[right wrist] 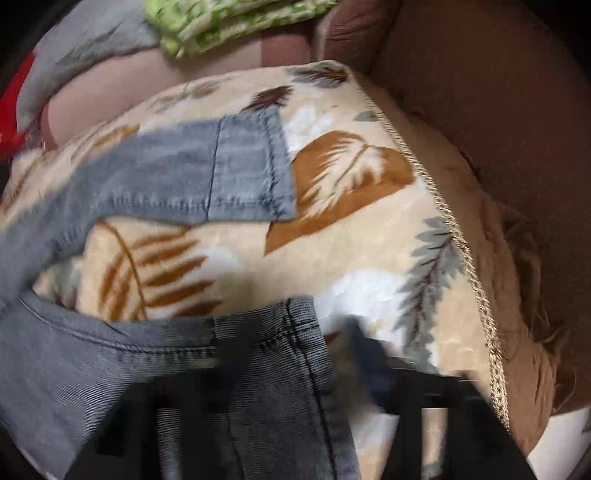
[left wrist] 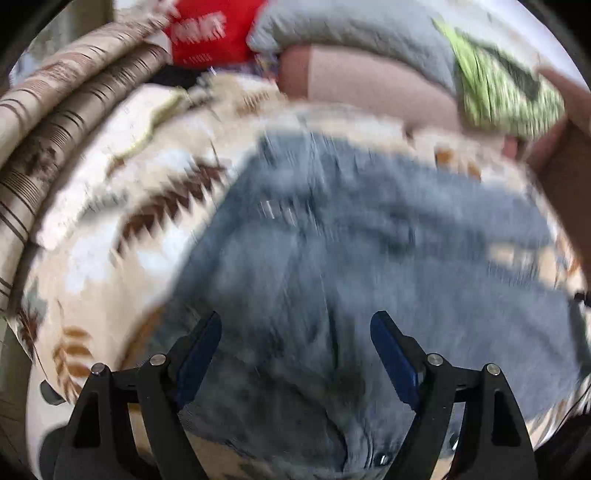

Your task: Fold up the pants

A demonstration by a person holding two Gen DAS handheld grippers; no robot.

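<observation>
The grey denim pants (left wrist: 351, 266) are lying spread over a cream blanket (left wrist: 110, 206) printed with brown, tan and grey leaves, which is covering a brown upholstered seat (right wrist: 498, 129) — a sofa or armchair, by the look of its arm. In the left wrist view the left gripper (left wrist: 295, 354) is hanging over the pants with its jaws standing wide apart; its blue-padded fingers (left wrist: 395, 358) are flanking a crease in the denim, and nothing is sitting between the pads, so it is gripping nothing. The picture is blurred, but a metal rivet or button is showing at the bottom edge of the fabric. In the right wrist view the right gripper (right wrist: 295, 369) is smeared by motion: its dark fingers (right wrist: 373, 354) are appearing as vague black shapes at the bottom, set apart, with a stitched edge of the pants lying over the left one and the blanket showing beside the right one — whether any pad is pressing on the cloth cannot be told. One pant leg (right wrist: 207, 173) is stretching across the blanket in that view, its hemmed cuff ending near a large tan leaf, while another part of the denim is filling the lower left. Behind the pants a grey pillow (left wrist: 351, 33), a green patterned cloth (left wrist: 498, 88), a red item with white lettering (left wrist: 210, 29) and a striped folded blanket (left wrist: 55, 122) are resting along the back.
</observation>
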